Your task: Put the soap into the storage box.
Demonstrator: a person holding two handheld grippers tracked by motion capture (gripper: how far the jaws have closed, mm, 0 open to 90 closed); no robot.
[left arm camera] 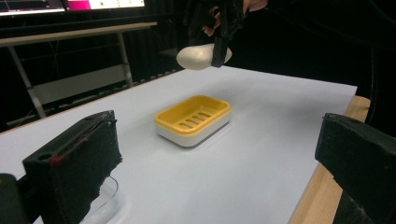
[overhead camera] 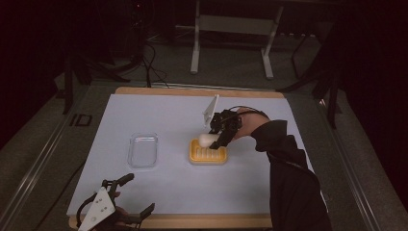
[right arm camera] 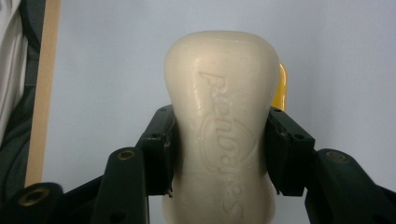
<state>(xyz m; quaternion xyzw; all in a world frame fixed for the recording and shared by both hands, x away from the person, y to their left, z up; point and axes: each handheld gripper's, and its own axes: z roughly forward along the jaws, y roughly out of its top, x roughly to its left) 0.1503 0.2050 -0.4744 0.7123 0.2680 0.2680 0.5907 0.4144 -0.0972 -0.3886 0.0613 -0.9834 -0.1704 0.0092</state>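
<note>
The room was dark. A white sheet (overhead camera: 159, 115) covered the wooden desk (overhead camera: 192, 91). Beyond it, a grey floor (overhead camera: 231, 72) carried a white frame (overhead camera: 231, 24) and loose cables (overhead camera: 151, 67).

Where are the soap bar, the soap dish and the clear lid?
soap bar (right arm camera: 219, 116), right gripper view, embossed top face.
soap dish (left arm camera: 194, 116), left gripper view, slotted yellow floor.
clear lid (overhead camera: 143, 150), high view, its middle.
</note>
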